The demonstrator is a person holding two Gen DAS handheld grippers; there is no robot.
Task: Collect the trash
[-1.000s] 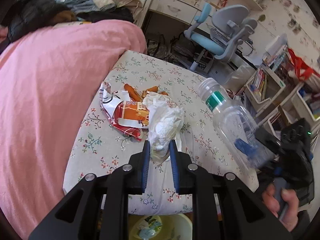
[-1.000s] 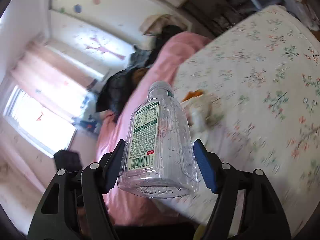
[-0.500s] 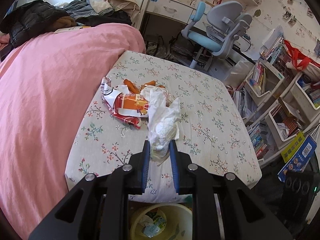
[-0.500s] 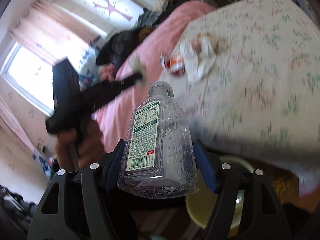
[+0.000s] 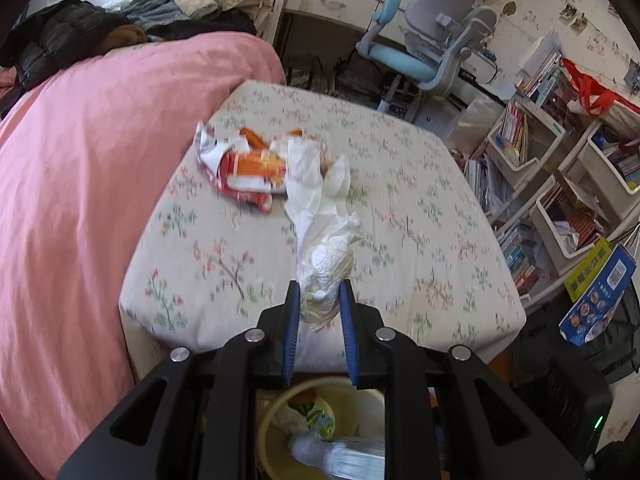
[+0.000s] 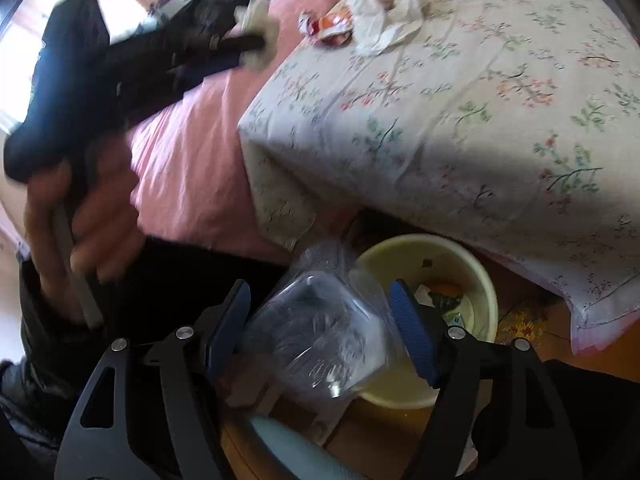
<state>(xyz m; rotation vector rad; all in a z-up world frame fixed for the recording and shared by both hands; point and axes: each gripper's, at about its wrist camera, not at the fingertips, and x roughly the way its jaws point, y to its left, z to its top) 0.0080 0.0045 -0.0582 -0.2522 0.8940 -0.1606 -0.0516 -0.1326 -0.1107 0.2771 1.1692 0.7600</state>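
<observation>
My left gripper (image 5: 318,298) is shut on a crumpled white tissue (image 5: 326,256), held above the near edge of the floral table (image 5: 420,216). A red-orange snack wrapper (image 5: 248,168) and more white tissue (image 5: 308,160) lie on the table beyond. My right gripper (image 6: 320,308) has its jaws spread wide around a clear plastic bottle (image 6: 320,320), which tilts blurred over the rim of the yellow bin (image 6: 476,268). The bottle (image 5: 344,454) also shows inside the bin (image 5: 272,428) in the left wrist view. The left gripper (image 6: 256,44) shows in the right wrist view.
A pink duvet (image 5: 80,184) lies left of the table. A blue-grey desk chair (image 5: 432,52) stands behind it. Bookshelves and bins (image 5: 560,184) fill the right side. The bin stands on the floor under the table's near edge, with wrappers inside.
My right gripper swung down from above the table to the bin, opened, and the bottle is dropping out blurred. My left gripper pulled back towards the table edge with the tissue.
</observation>
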